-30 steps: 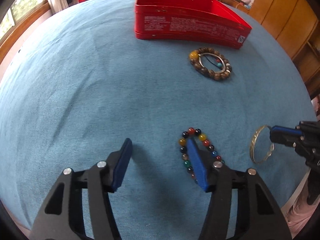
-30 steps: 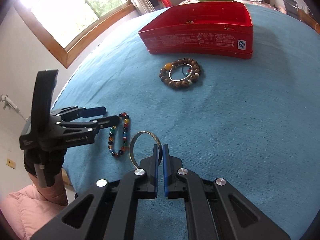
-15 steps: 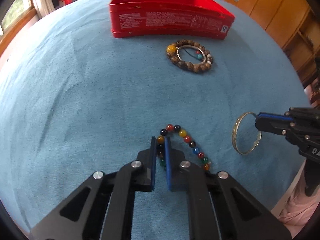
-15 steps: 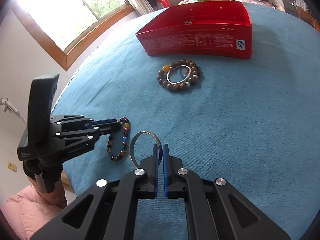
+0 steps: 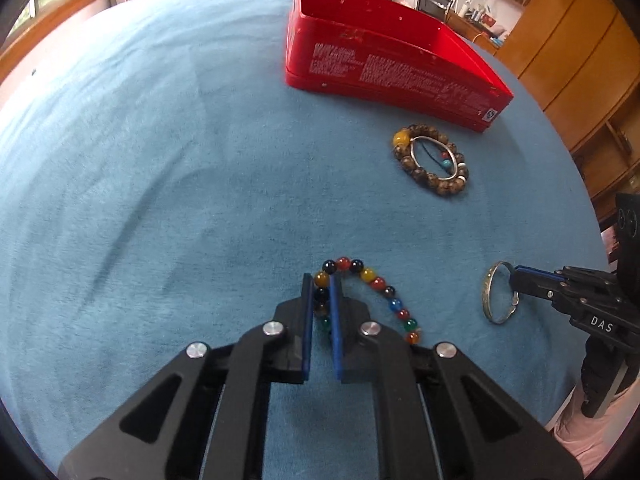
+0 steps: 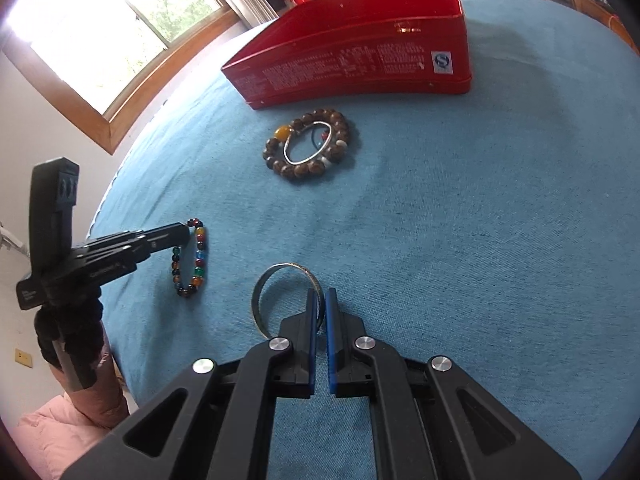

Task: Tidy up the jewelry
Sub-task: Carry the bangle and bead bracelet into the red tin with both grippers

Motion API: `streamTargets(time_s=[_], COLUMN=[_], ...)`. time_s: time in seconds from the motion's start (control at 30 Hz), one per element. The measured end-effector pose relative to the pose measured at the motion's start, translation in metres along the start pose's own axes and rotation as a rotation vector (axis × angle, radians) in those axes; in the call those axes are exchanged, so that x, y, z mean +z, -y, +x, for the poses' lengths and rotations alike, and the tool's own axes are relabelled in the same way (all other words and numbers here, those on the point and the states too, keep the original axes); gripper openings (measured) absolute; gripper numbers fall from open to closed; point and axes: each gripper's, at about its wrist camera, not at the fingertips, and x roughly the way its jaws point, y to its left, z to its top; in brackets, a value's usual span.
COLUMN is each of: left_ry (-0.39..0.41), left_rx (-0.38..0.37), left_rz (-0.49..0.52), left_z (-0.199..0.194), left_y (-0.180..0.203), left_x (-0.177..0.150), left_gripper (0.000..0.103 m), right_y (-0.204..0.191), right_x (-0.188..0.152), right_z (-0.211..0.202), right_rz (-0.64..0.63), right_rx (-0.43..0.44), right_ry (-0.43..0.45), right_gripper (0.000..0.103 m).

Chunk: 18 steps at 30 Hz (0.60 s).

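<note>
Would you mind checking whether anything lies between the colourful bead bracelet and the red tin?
Nothing blocks it: bare blue cloth runs from the colourful bead bracelet to the red tin. The brown bead bracelet lies off to the right.

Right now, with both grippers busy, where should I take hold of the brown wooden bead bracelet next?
Grip the brown bead bracelet across one side of its bead ring, coming straight down from above. It lies flat on the blue cloth, so one pad goes inside the ring, one outside. Probably take the side facing you, away from the red tin, and avoid pinching the silver ring resting inside.
</note>
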Motion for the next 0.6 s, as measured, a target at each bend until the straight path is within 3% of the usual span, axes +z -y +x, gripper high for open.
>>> streamTargets(time_s=[0.3,0.6], left_ry=[0.128,0.234], left_rx=[-0.057,-0.070], left_rz=[0.012,0.043], left_z=[-0.046,-0.082], left_y=[0.007,0.025], left_x=[0.014,0.054], left_gripper=[0.006,0.006], right_y=[-0.010,-0.007], right_x=[0.011,0.059], right_z=[-0.036,-0.063], right_rz=[-0.043,-0.043], right_rx=[0.009,-0.016], right_ry=[0.090,0.152], right_gripper=[0.004,0.004])
